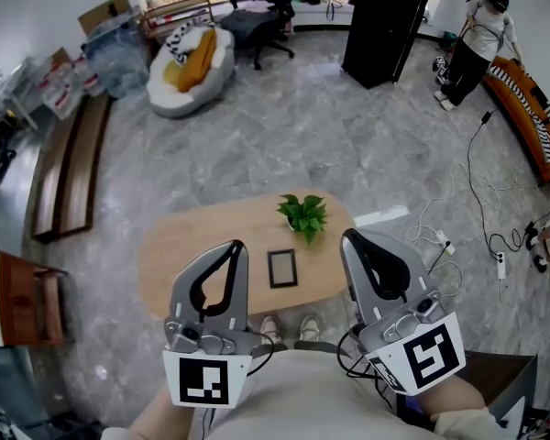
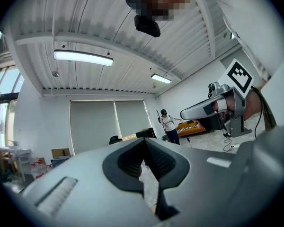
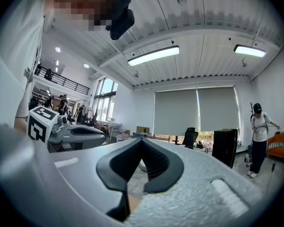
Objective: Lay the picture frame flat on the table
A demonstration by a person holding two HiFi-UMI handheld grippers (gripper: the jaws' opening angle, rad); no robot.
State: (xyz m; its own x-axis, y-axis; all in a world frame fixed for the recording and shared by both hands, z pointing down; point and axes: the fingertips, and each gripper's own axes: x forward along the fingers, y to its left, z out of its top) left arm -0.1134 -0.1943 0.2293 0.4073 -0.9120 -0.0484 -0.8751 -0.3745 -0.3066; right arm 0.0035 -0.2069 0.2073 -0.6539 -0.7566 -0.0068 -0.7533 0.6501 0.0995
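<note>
A dark picture frame [image 1: 282, 268] lies flat on the oval wooden table [image 1: 192, 246], just in front of a small green plant [image 1: 303, 214]. Both grippers are held up close to the person's chest, well above and nearer than the table. My left gripper [image 1: 236, 244] is shut with nothing in it, and so is my right gripper [image 1: 347, 236]. In the left gripper view the jaws [image 2: 143, 141] meet at the tip and point toward the far wall and ceiling. The right gripper view shows its jaws [image 3: 141, 140] closed the same way, empty.
The table stands on a grey marble floor. A long wooden bench [image 1: 69, 172] lies at the left, a white beanbag [image 1: 191, 71] and office chair [image 1: 261, 16] at the back, a black cabinet [image 1: 383, 26] beyond. A person [image 1: 474, 49] stands far right near an orange sofa [image 1: 536, 117]; cables [image 1: 481, 218] trail on the floor.
</note>
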